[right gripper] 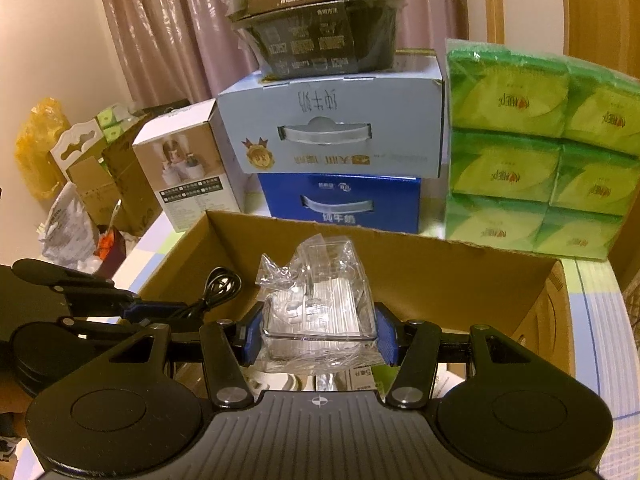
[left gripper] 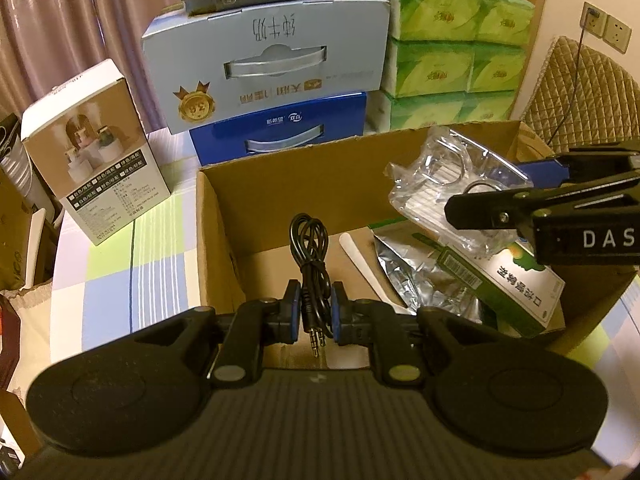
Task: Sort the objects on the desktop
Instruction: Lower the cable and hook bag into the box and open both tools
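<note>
My left gripper (left gripper: pixel 316 312) is shut on a coiled black audio cable (left gripper: pixel 310 248), held over the open cardboard box (left gripper: pixel 280 184); its plugs hang down between the blue pads. My right gripper (right gripper: pixel 320 334) is shut on a clear plastic box in a crinkled bag (right gripper: pixel 320 300), also above the cardboard box (right gripper: pixel 440 268). In the left wrist view the right gripper (left gripper: pixel 520 208) reaches in from the right with the clear plastic box (left gripper: pixel 452 172). In the right wrist view the left gripper's fingers (right gripper: pixel 156 310) and the cable (right gripper: pixel 218 284) show at left. A green-white carton (left gripper: pixel 524 284), a foil pouch (left gripper: pixel 416 264) and a white stick (left gripper: pixel 360 260) lie inside the box.
Behind the box stand two stacked milk cartons (left gripper: pixel 268 64), a black bowl package (right gripper: pixel 316 28) on top, and green tissue packs (left gripper: pixel 452 52) at right. A white product box (left gripper: pixel 96 152) stands at left on the checked tablecloth (left gripper: pixel 120 272). Bags and boxes (right gripper: pixel 80 184) clutter the far left.
</note>
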Action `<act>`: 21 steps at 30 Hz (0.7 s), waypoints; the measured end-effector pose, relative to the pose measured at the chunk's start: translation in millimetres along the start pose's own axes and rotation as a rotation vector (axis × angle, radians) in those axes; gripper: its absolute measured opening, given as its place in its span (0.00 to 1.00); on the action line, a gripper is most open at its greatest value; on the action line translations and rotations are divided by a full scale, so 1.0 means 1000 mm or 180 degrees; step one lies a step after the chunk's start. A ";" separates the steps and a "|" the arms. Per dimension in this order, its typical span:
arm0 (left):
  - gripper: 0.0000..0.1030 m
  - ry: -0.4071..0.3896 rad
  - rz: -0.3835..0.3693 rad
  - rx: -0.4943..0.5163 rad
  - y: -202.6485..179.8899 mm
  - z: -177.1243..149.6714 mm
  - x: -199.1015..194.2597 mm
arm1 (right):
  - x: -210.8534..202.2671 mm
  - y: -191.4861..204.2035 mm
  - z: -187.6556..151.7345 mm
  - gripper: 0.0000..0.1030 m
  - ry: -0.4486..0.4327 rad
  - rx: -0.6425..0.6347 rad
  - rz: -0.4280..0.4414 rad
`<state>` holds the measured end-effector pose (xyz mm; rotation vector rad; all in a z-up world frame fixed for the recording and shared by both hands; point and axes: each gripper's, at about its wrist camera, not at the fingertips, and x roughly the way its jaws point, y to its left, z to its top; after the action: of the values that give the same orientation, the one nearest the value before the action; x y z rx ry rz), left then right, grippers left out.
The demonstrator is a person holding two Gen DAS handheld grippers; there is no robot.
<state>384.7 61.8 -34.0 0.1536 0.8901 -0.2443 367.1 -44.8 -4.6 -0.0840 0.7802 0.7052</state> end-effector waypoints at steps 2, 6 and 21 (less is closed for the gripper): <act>0.11 0.0008 -0.0002 -0.0004 0.001 0.001 0.003 | 0.003 -0.001 0.000 0.51 0.0014 0.0008 -0.0006; 0.11 0.0015 -0.0003 0.0000 0.003 0.003 0.006 | 0.008 -0.003 -0.002 0.51 0.0036 0.0026 -0.0013; 0.30 0.0002 0.0089 -0.0005 0.007 0.006 0.017 | 0.014 -0.003 -0.005 0.51 0.0062 0.0039 -0.0018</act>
<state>401.4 65.0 -43.5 0.1646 0.8882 -0.2174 373.1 -40.3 -18.1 -0.0820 0.8028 0.6951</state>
